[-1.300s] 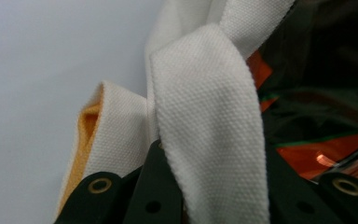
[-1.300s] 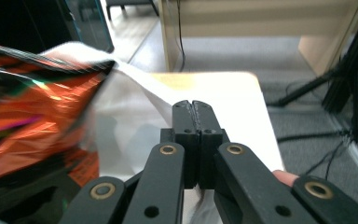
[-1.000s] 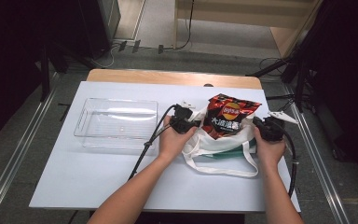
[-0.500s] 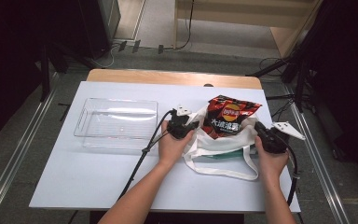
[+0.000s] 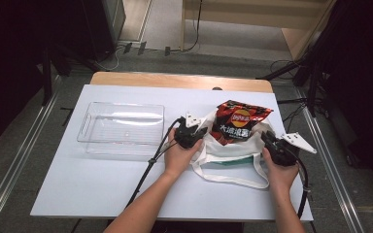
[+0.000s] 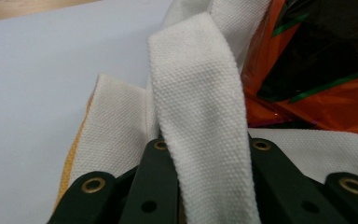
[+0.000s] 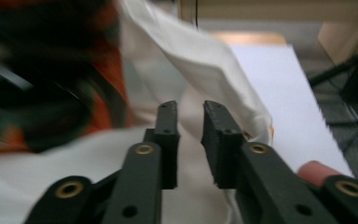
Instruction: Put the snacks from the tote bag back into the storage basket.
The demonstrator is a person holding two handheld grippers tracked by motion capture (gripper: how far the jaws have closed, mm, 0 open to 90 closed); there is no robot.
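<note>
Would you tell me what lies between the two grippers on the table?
In the high view, the white tote bag with the red chip bag sticking out lies between the left gripper and the right gripper.

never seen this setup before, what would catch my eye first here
The red and black crisp bag stands out, poking from a white tote bag right of the table's middle. The left gripper is shut on the tote's strap. A clear plastic tray sits left.

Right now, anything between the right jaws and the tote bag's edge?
Nothing visible. The right gripper has just opened its jaws, with a bare gap between them, and the white tote bag cloth lies directly ahead. The chip bag sits further left, inside the tote.
</note>
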